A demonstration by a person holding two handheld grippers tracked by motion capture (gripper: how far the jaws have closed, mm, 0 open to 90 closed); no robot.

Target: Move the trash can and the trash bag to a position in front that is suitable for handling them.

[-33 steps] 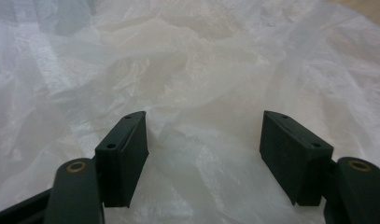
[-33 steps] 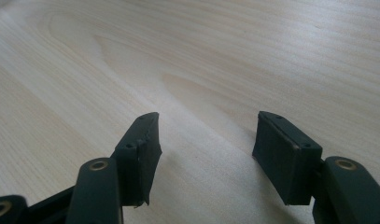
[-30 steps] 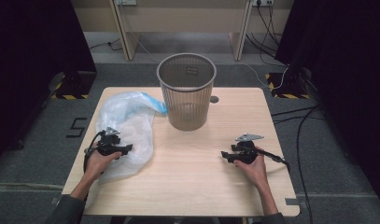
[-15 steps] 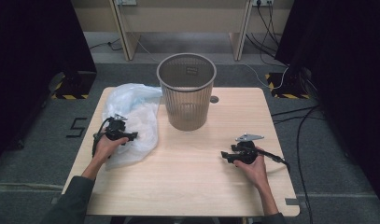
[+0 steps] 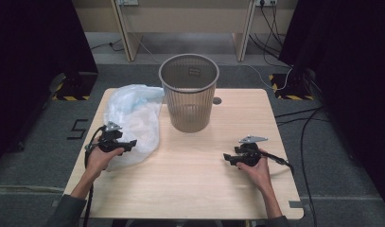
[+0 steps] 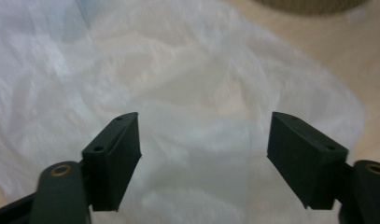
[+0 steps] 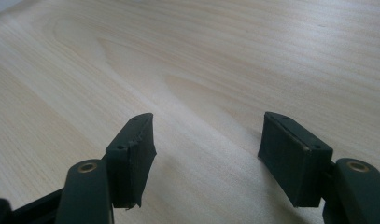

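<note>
Nearest the person, the left gripper hovers over the near edge of the clear plastic bag, jaws spread with nothing pinched; they have just been opening. In the left gripper view the bag is a pale blur behind the jaws, its folds hard to read and its edges cut off on the left. The right gripper sits on the bare table, jaws apart and empty, also just widening. Beyond, the mesh wastebasket stands upright mid-table, the bag's far end just beside it, contact unclear. Since a second ago, the left hand has moved farther up the table, and the bag now bunches more narrowly toward the basket.
</note>
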